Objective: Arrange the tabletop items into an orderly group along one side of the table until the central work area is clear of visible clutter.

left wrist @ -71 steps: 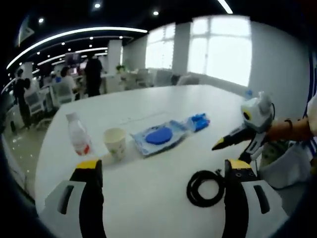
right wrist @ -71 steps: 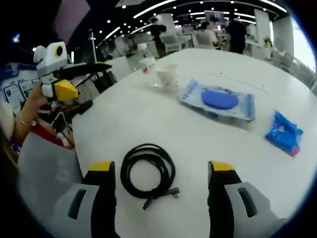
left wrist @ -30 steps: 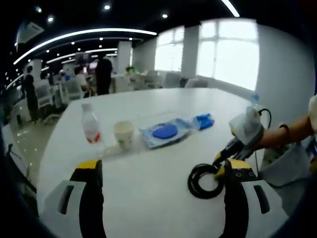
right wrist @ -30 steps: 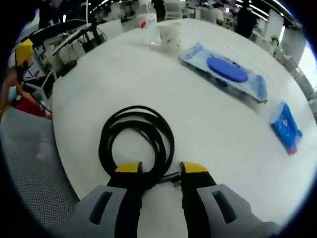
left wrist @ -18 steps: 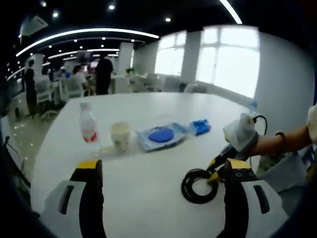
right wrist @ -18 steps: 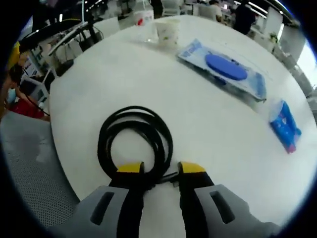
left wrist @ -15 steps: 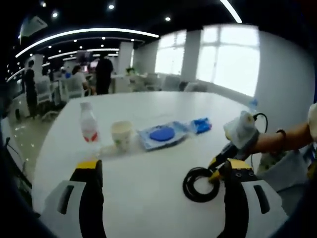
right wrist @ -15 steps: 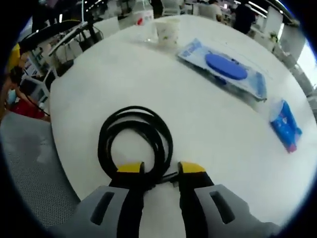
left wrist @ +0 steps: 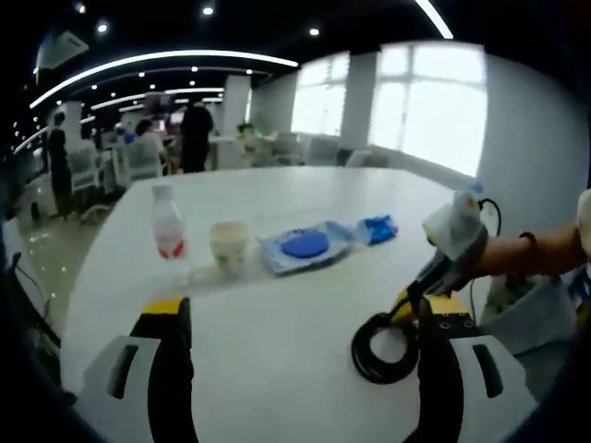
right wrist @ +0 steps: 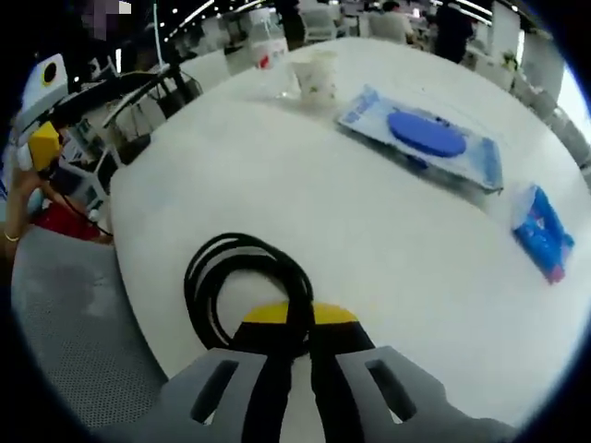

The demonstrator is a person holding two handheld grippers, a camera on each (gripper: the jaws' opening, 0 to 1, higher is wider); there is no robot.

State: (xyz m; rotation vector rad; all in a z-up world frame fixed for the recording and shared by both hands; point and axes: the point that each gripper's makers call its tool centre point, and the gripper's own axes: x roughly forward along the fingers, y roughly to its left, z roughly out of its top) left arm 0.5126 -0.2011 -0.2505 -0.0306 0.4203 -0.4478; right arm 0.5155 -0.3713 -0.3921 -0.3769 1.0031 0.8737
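Note:
A coiled black cable [right wrist: 242,286] lies near the table's edge, and my right gripper [right wrist: 298,318] is shut on its near side. In the left gripper view the same cable [left wrist: 385,346] shows with the right gripper [left wrist: 411,303] clamped on it. My left gripper [left wrist: 300,314] stands open above the white table [left wrist: 277,369], holding nothing. A clear packet with a blue disc [right wrist: 421,136] [left wrist: 306,247], a blue wipes pack [right wrist: 542,231] [left wrist: 377,228], a paper cup [right wrist: 316,72] [left wrist: 229,245] and a plastic bottle [left wrist: 168,222] [right wrist: 269,48] rest farther off.
A grey chair [right wrist: 74,314] sits at the table's edge beside the cable. The left gripper [right wrist: 55,101] and a hand show at the left of the right gripper view. Desks, chairs and people [left wrist: 194,134] fill the office behind.
My right gripper's jaws have closed fully on the cable. The coil has shifted slightly toward the table's edge. The left gripper stays open.

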